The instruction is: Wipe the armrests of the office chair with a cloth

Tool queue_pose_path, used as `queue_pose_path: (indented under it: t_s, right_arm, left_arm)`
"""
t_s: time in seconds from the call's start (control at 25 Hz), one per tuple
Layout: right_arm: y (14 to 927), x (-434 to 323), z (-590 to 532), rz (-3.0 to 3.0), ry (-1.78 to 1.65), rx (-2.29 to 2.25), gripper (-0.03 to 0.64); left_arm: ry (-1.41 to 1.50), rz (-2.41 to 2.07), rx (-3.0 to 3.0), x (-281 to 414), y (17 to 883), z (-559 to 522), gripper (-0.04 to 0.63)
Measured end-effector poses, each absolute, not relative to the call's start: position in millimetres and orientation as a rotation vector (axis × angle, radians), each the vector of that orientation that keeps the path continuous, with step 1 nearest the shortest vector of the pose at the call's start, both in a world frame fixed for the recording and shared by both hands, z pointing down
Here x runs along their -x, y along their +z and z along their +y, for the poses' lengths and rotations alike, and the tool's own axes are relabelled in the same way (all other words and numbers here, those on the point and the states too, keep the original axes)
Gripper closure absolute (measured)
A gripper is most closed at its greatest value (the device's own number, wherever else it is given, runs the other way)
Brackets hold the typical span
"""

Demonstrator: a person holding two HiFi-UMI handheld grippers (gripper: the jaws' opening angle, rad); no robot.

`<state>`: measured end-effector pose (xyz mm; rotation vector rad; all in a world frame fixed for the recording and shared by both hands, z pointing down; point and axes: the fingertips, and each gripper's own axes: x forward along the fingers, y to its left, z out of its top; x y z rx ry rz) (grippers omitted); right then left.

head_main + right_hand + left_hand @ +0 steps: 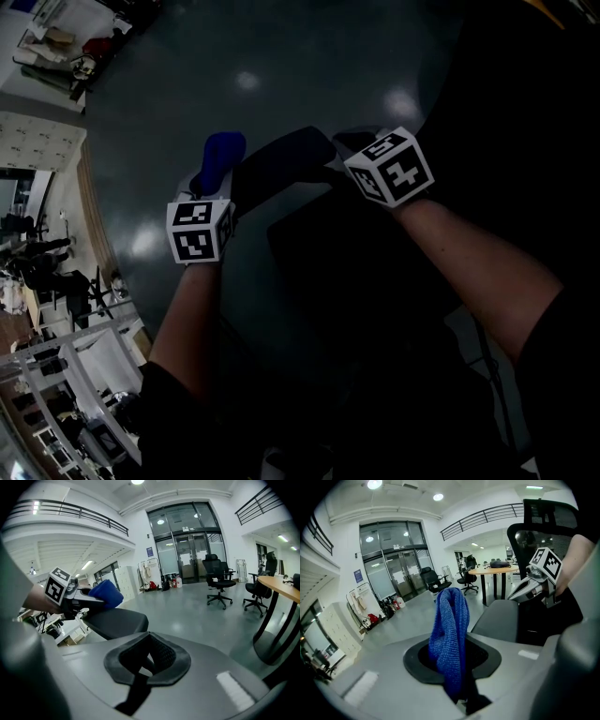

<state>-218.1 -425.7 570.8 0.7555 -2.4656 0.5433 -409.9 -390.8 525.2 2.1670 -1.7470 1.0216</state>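
Head view steeply down, close, gripper views low, facing each other across the armrest (pixel 281 161) (shared).

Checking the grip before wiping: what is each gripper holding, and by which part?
The left gripper pinches the blue cloth at its bunched lower end; the rest sticks up free. The right gripper holds nothing.

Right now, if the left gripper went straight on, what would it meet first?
Probably nothing near: past the blue cloth it holds, the left gripper faces open floor. The armrest lies just to its right, though depth is unclear.
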Motion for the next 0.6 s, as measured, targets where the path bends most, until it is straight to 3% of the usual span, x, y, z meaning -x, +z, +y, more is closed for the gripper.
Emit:
queue_pose_path:
  t_s: [0.6]
  right_arm:
    - [571.8,220.6,-420.7,-2.465,0.590,-0.780,0.618]
  left_arm:
    - [1.044,-1.641,-2.265,348.7,524.9,-420.6,0.499]
